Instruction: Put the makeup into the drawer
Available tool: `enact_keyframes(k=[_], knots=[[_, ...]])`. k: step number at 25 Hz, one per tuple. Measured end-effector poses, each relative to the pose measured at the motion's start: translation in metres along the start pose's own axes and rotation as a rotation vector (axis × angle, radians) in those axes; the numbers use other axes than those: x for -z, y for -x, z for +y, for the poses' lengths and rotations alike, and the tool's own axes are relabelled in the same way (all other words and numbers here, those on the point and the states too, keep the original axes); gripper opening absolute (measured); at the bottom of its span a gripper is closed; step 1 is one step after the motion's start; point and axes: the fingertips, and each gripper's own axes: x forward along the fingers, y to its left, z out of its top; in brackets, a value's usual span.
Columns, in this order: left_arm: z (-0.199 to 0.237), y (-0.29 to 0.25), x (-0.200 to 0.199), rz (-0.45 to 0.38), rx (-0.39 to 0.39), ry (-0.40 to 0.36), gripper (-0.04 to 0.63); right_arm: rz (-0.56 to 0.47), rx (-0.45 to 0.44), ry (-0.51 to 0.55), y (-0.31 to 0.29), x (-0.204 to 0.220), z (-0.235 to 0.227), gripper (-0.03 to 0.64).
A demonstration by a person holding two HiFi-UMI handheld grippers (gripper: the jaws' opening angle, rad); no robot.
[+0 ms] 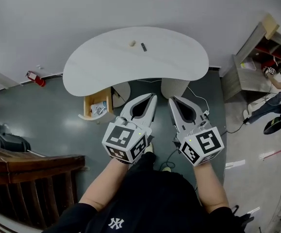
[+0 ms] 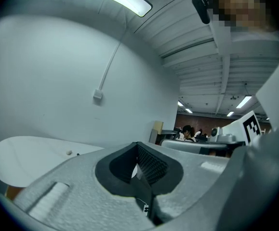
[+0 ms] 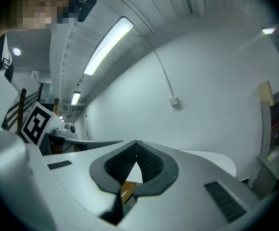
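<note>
Two small makeup items lie on the far part of the white kidney-shaped table point(image 1: 106, 62): a beige round piece point(image 1: 132, 43) and a dark stick point(image 1: 143, 47). Under the table's left side a wooden drawer point(image 1: 88, 104) stands pulled out, with a pale packet inside. My left gripper point(image 1: 153, 96) and right gripper point(image 1: 171, 100) are held side by side short of the table's near edge, both shut and empty. In the left gripper view the left gripper point(image 2: 137, 144) points over the table point(image 2: 28, 160), with the makeup point(image 2: 69, 153) as specks. The right gripper point(image 3: 136, 142) shows tips touching.
A red fire extinguisher point(image 1: 36, 78) lies on the floor at the left. Dark wooden railing point(image 1: 28, 164) fills the lower left. Shelving point(image 1: 256, 57) and a seated person point(image 1: 276, 101) are at the right. Two round table legs point(image 1: 175, 87) stand under the tabletop.
</note>
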Motion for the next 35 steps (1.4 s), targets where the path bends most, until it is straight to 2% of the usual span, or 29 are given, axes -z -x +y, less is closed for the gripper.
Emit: enact_keyframes(k=[9,18,26,35], knots=[[0.063,-0.047,-0.013,0.017,0.065,-0.009,0.009,0.002,0.078,0.007,-0.074,-0.008,-0.030,0.015],[0.093,-0.062,-0.029,0.004,0.064,-0.015,0.009,-0.004,0.062,0.034,-0.111,-0.023,-0.032,0.015],[0.122,-0.096,-0.030,0.022,0.032,-0.022,0.009,0.002,0.033,0.014,-0.151,-0.023,-0.059,0.015],[0.179,-0.177,-0.018,0.048,-0.057,0.005,0.009,0.041,-0.034,0.002,-0.222,-0.015,-0.122,0.015]])
